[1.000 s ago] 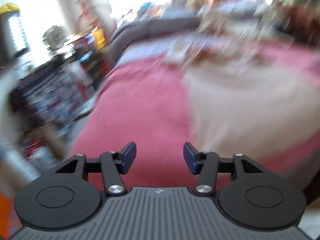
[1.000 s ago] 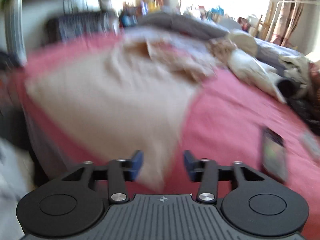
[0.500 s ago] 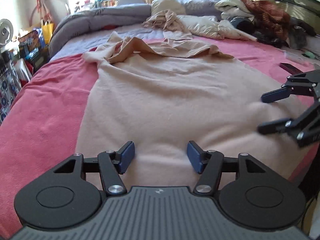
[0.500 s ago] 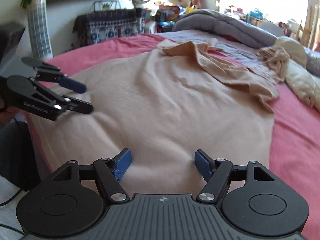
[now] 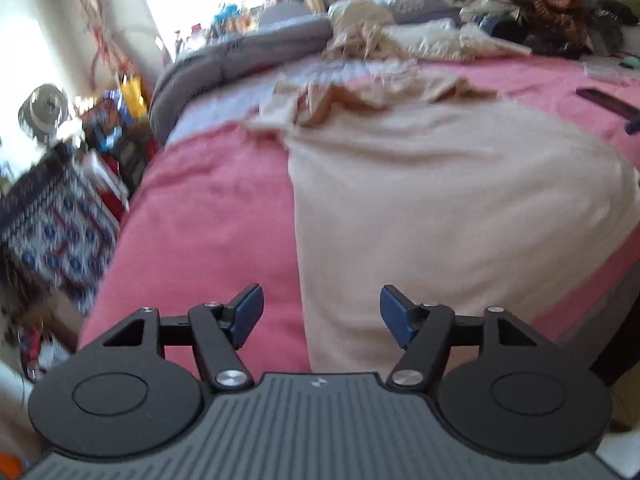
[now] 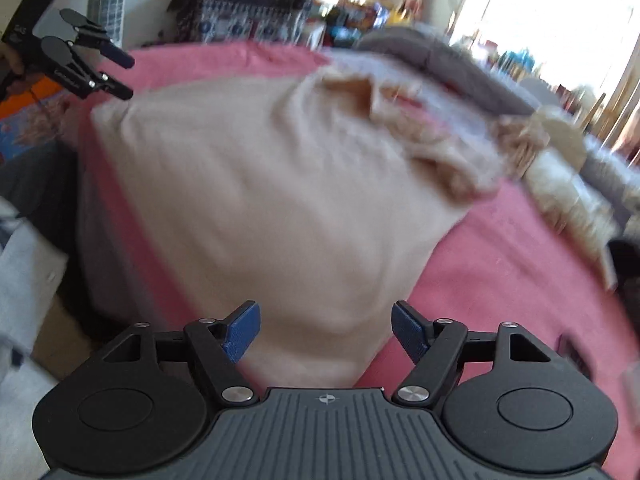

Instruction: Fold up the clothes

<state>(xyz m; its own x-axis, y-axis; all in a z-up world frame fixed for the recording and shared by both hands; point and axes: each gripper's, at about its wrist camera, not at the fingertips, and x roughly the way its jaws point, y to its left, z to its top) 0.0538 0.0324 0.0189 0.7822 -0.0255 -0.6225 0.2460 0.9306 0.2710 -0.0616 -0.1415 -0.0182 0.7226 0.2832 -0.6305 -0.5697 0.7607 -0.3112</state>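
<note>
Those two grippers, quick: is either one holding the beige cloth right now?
Left gripper: jaws opening, holding nothing.
Right gripper: jaws opening, holding nothing; the beige cloth lies loose on the bed.

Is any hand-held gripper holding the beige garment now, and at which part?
Neither. Left hand-held gripper and right hand-held gripper are opening above the beige garment, gripping nothing.

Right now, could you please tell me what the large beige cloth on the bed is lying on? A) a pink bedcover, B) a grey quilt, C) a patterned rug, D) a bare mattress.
A: the beige cloth is spread flat over the pink bedcover, which shows along both its sides; the grey quilt is bunched farther back.
</note>
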